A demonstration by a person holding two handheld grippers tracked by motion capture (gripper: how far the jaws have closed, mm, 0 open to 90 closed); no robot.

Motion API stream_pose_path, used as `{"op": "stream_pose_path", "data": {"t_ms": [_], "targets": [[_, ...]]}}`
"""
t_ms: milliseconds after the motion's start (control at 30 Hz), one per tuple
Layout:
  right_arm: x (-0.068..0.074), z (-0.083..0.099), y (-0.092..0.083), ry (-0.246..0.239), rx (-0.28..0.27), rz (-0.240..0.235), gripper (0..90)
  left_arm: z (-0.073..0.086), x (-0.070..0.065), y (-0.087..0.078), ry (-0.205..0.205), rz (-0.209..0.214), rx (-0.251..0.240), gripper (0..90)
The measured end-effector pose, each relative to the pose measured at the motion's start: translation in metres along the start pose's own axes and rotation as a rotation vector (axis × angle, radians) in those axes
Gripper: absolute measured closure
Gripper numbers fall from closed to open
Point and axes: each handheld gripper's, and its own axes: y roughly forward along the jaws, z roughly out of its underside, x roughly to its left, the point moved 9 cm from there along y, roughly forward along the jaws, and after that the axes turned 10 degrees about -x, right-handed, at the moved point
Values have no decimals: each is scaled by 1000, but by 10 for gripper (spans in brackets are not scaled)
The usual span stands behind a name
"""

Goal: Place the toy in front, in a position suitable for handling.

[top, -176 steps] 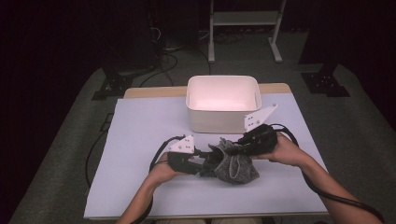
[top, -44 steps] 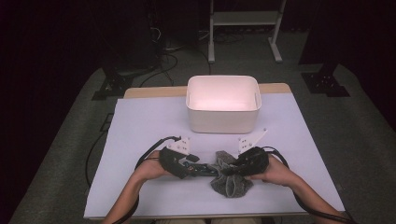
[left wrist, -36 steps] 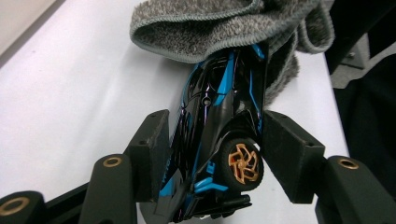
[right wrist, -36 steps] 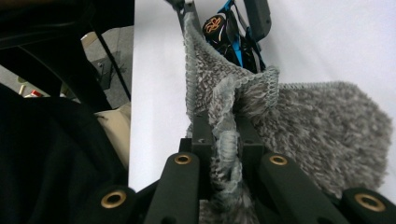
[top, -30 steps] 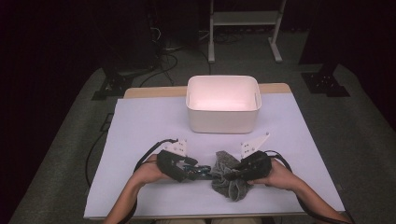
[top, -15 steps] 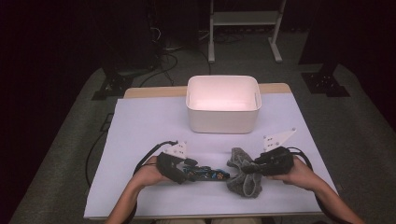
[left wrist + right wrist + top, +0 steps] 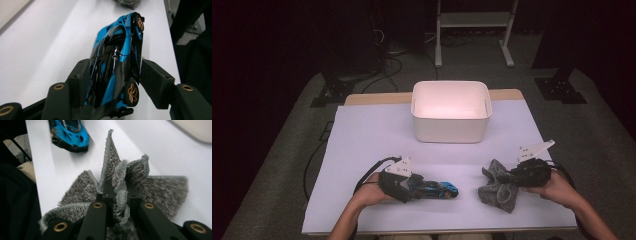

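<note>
Left hand-held gripper (image 7: 414, 186): at the near left of the desk, held low in the person's left hand (image 7: 367, 192); in the left gripper view its two black jaws stand part-way closed against the sides of the blue and black toy sports car with gold wheels (image 7: 117, 62), clamping its rear end.

Toy car: lies on the white sheet in the high view (image 7: 434, 188), its nose pointing toward the right side of the desk, its tail between the left jaws; its front end also shows at the top left of the right gripper view (image 7: 70, 133).

Right hand-held gripper (image 7: 514, 177): at the near right, held in the person's right hand (image 7: 557, 190); in the right gripper view the jaws are nearly together, pinching a fold of the grey fluffy microfibre cloth (image 7: 120, 182).

Cloth: bunched on the desk in the high view (image 7: 499, 187), well apart from the car, with part of it drawn up into the right jaws and its edges standing upright.

Desk (image 7: 367, 135): covered by a white sheet, a strip of wood showing at the far edge.

White rectangular plastic tub (image 7: 451, 132): stands at the far middle of the desk, open on top, well apart from both grippers.
</note>
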Motion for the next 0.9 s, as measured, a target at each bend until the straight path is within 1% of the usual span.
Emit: {"op": "stream_pose_path", "data": {"t_ms": [33, 100, 133, 167, 200, 233, 267, 367, 467, 500, 667, 800, 900], "targets": [[-1, 3, 2, 4, 3, 1, 810, 2, -2, 0, 5, 5, 16, 422], [-1, 7, 6, 12, 3, -2, 810, 8, -6, 3, 1, 25, 39, 428], [-1, 8, 8, 14, 5, -3, 810, 13, -8, 5, 17, 25, 68, 415], [-1, 9, 10, 19, 5, -5, 809, 12, -9, 5, 24, 4, 39, 423], [-1, 10, 11, 18, 4, -7, 808, 12, -9, 6, 8, -5, 39, 431], [-1, 11, 12, 20, 3, -8, 807, 12, -10, 6, 16, -10, 36, 430], [-1, 11, 13, 22, 5, -8, 805, 13, -10, 5, 30, -11, 43, 423], [-2, 8, 14, 17, 5, -5, 795, 13, -10, 6, 37, -9, 54, 412], [-2, 7, 14, 20, 5, -4, 770, 12, -10, 7, 44, -7, 53, 394], [-3, 7, 14, 23, 3, -5, 755, 12, -10, 7, 51, -9, 51, 380], [-3, 4, 12, 21, -2, -4, 677, 10, -10, 6, 57, -16, 47, 359], [-4, 0, 8, 30, -7, -4, 598, 7, -8, 4, 62, -23, 37, 328], [-6, -4, 3, 25, -4, 3, 555, 5, -8, 2, 65, -27, 32, 310]]}}
